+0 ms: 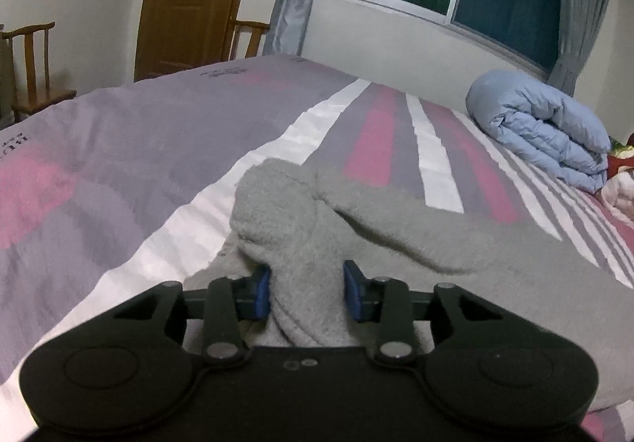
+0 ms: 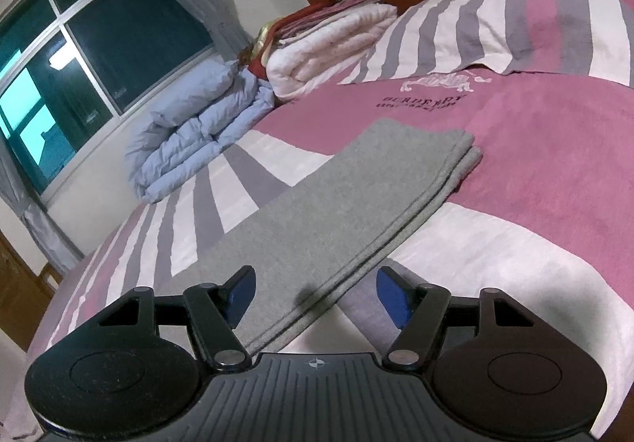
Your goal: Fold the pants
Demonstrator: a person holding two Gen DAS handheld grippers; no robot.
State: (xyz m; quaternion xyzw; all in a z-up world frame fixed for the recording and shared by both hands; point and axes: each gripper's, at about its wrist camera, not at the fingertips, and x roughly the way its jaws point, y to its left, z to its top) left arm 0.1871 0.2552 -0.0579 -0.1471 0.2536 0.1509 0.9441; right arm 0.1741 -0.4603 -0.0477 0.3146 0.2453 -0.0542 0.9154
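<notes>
Left gripper (image 1: 307, 289): jaws closed on a bunched wad of the grey pants (image 1: 301, 212). The fabric filled the gap between the blue pads (image 1: 262, 293) and rose ahead of them in a soft hump, with one flap drooping off to the right. Gathering the cloth this way gave a firm purchase on several layers at once, probably so that end could be lifted and carried over as one piece.

Right gripper (image 2: 315, 293): jaws open, nothing pinched. The pants (image 2: 337, 216) ran from under the gripper out across the bed (image 2: 535, 172) as a long flat band, already doubled leg on leg; the stacked edges showed along its right side and at the far hem. One pad (image 2: 241, 293) sat over the cloth and the other over the sheet just off its edge, so the jaws straddled that edge. Whether the pads touched the fabric could not be told.

Judgement: lengthwise fold complete, crosswise fold not yet made. The right gripper appeared placed to take the near edge so both hands could raise this end evenly.

Surroundings: folded blue quilt (image 2: 190, 149) by the window, well apart from the pants; striped pillow (image 2: 515, 18) at the headboard.

Risk: a lopsided lift would skew the stacked layers.
</notes>
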